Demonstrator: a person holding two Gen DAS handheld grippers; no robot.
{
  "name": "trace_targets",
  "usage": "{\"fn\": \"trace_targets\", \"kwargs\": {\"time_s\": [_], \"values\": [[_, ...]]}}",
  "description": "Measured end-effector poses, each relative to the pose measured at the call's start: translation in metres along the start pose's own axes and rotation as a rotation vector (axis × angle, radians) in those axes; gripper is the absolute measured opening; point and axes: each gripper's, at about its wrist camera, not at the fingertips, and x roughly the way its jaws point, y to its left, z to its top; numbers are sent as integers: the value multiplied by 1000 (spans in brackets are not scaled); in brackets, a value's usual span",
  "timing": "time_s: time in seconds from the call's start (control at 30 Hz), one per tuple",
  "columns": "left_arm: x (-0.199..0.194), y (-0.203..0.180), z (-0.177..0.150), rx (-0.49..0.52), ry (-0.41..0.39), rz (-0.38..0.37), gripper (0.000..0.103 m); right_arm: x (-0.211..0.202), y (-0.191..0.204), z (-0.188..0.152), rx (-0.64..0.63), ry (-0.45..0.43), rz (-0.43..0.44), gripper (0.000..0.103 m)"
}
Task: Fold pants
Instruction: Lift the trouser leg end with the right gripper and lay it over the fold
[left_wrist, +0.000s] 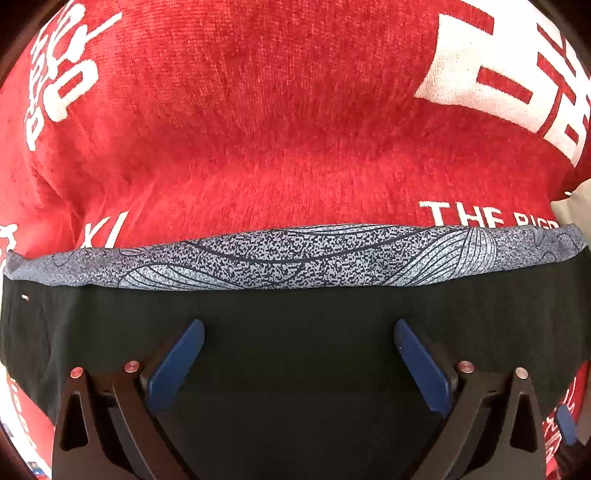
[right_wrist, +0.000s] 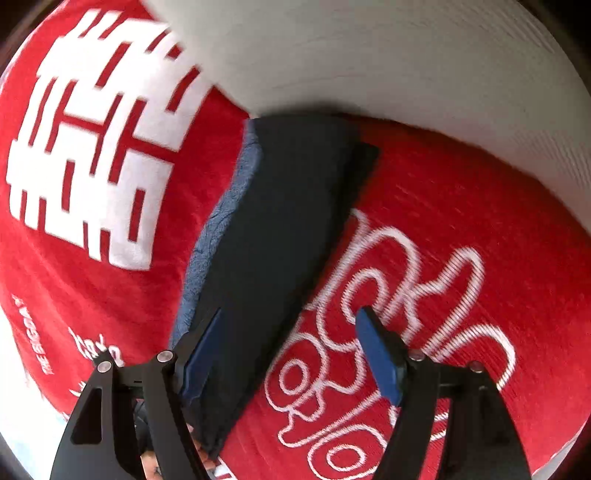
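Note:
The black pants (left_wrist: 295, 317) lie folded on a red blanket (left_wrist: 258, 129), with a grey patterned waistband strip (left_wrist: 295, 254) along their far edge. My left gripper (left_wrist: 299, 328) is open just above the black cloth, blue pads spread wide, holding nothing. In the right wrist view the folded pants (right_wrist: 280, 240) run as a narrow black slab away from me, with the blue-grey strip (right_wrist: 218, 229) on their left side. My right gripper (right_wrist: 290, 317) is open over the slab's near right edge; its left pad (right_wrist: 201, 354) is over the pants, its right pad (right_wrist: 376, 354) over the blanket.
The red blanket (right_wrist: 461, 206) carries large white lettering (right_wrist: 96, 155) and outlined letters. A white ribbed cloth or cushion (right_wrist: 388, 62) lies beyond the pants' far end. A pale surface shows at the right edge of the left wrist view (left_wrist: 576, 210).

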Motion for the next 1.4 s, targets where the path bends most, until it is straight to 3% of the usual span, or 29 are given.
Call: {"fn": "trace_targets", "kwargs": {"time_s": [0.13, 0.27, 0.37, 0.53, 0.57, 0.63, 0.67, 0.83, 1.1, 1.3, 1.4], "values": [[-16, -11, 5, 57, 30, -13, 103, 0, 11, 7, -38, -22, 26, 76], [-37, -40, -9, 159, 20, -66, 103, 4, 9, 19, -31, -35, 64, 76], [-33, -62, -26, 237, 41, -54, 103, 7, 13, 27, -41, -68, 83, 76], [-22, -51, -34, 129, 36, -97, 103, 17, 28, 35, -83, -82, 59, 73], [-23, -51, -34, 132, 33, -95, 103, 19, 30, 36, -82, -65, 34, 67], [-24, -52, -34, 143, 27, -89, 103, 24, 32, 39, -70, -16, -59, 19], [-23, -53, -35, 142, 26, -90, 103, 22, 34, 39, -78, -13, -69, 19], [-25, -59, -50, 153, -9, -78, 103, -1, 97, 20, -399, -70, -147, 15], [-29, -70, -66, 201, -88, -57, 103, -14, 174, -25, -733, -94, -164, 15], [-29, -58, -64, 203, -74, -145, 103, -7, 222, -74, -961, -95, -194, 15], [-38, -31, -60, 184, -30, -193, 103, -4, 236, -97, -1032, -89, -202, 15]]}}
